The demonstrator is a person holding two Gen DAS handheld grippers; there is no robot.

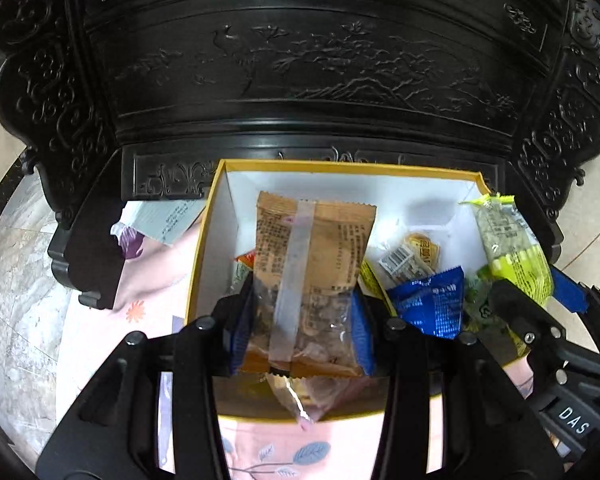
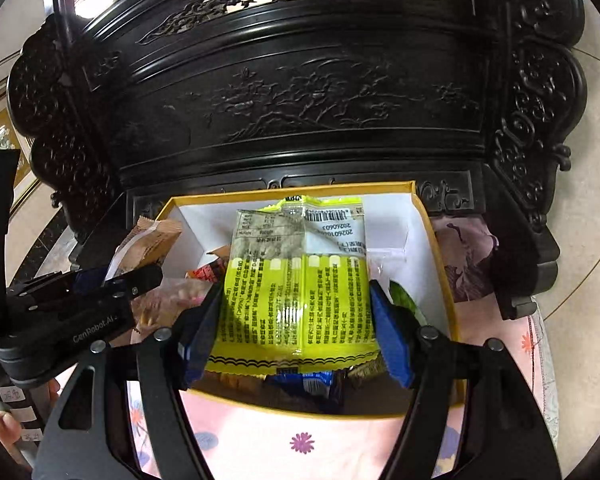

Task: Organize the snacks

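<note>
While both grippers hang over the yellow-rimmed box (image 1: 204,240), the left gripper (image 1: 296,340) is clamped on a brown snack packet (image 1: 312,264) at frame centre, above the box's left half. At centre of the right wrist view, the right gripper (image 2: 296,336) pinches a yellow-green snack packet (image 2: 300,280) over the box's white interior. Lower right in the left view, a blue packet (image 1: 432,304) lies in the box, which sits on a pink floral cloth (image 2: 300,440) before a dark carved cabinet (image 1: 300,72)

A dark carved wooden cabinet (image 1: 300,60) rises behind a pink floral cloth (image 2: 300,440).
</note>
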